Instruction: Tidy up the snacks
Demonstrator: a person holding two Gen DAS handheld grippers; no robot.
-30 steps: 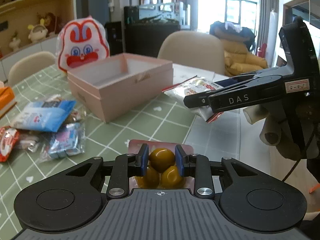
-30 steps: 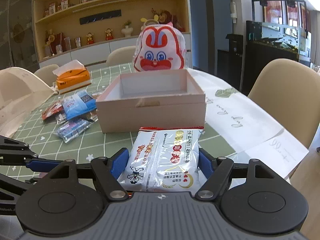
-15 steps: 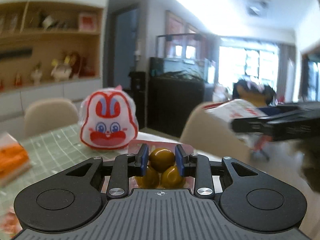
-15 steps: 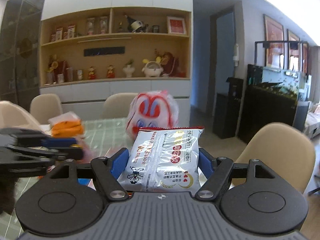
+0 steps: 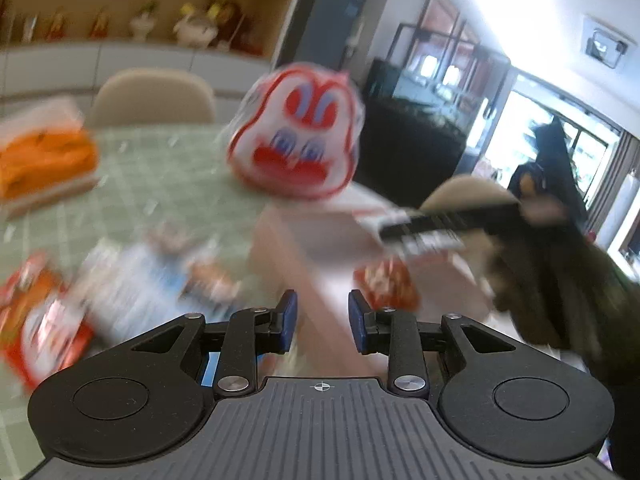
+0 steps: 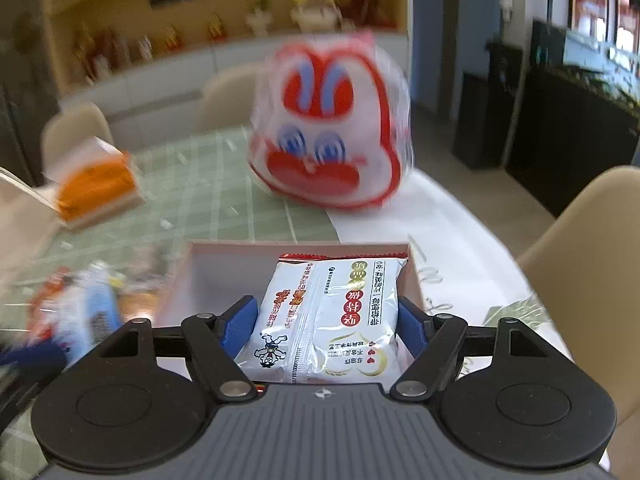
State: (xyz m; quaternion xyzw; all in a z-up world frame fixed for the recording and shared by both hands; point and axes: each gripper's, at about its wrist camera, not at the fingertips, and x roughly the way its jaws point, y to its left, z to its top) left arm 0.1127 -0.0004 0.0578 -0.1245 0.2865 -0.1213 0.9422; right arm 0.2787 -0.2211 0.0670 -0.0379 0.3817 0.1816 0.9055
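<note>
Right hand-held gripper (image 6: 325,320) clamped on white snack packet (image 6: 328,316) above pink box (image 6: 208,264), left hand-held gripper (image 5: 319,320) jaws parted and empty, having just narrowed slightly, rabbit-face bag (image 6: 328,132) at 12 o'clock on desk (image 6: 208,200).

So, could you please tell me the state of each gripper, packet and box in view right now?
left gripper: open, empty.
right gripper: shut on the white snack packet.
white snack packet: held over the pink box.
pink box: open, no lid on.
rabbit bag: upright on the table.
</note>
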